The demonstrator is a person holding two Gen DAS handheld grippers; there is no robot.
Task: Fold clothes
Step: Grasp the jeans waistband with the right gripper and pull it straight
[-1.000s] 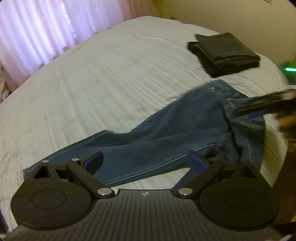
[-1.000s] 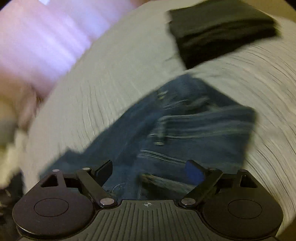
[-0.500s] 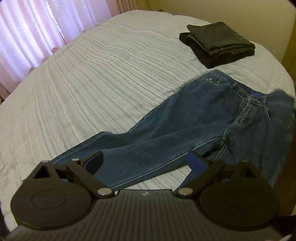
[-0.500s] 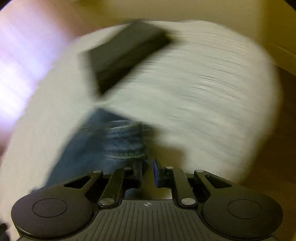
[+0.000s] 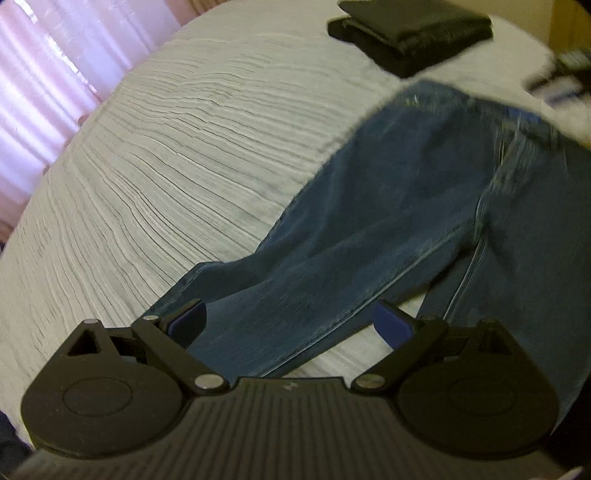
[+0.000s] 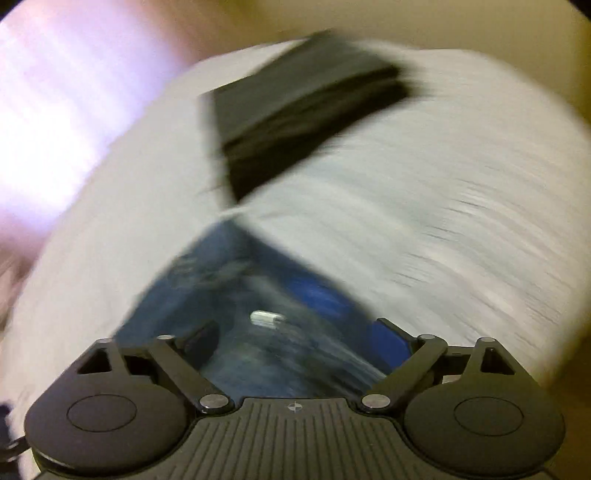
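Note:
A pair of blue jeans [image 5: 388, 206] lies spread on the white ribbed bedspread [image 5: 177, 155], waist at the far right, legs running toward me. My left gripper [image 5: 290, 321] is open and empty, just above the lower part of one leg. My right gripper [image 6: 301, 343] is open over the waist of the jeans [image 6: 258, 295], where a metal button shows between the fingers; this view is blurred. The right gripper also shows as a blur at the top right of the left wrist view [image 5: 561, 79].
A stack of folded dark clothes [image 5: 410, 29] sits on the far part of the bed, beyond the jeans' waist; it also shows in the right wrist view [image 6: 295, 122]. Pink curtains [image 5: 55, 74] hang at the left. The bed's edge runs along the right.
My right gripper has opened and swung back over the jeans' waist. My left gripper has moved closer over the jeans leg and stays open.

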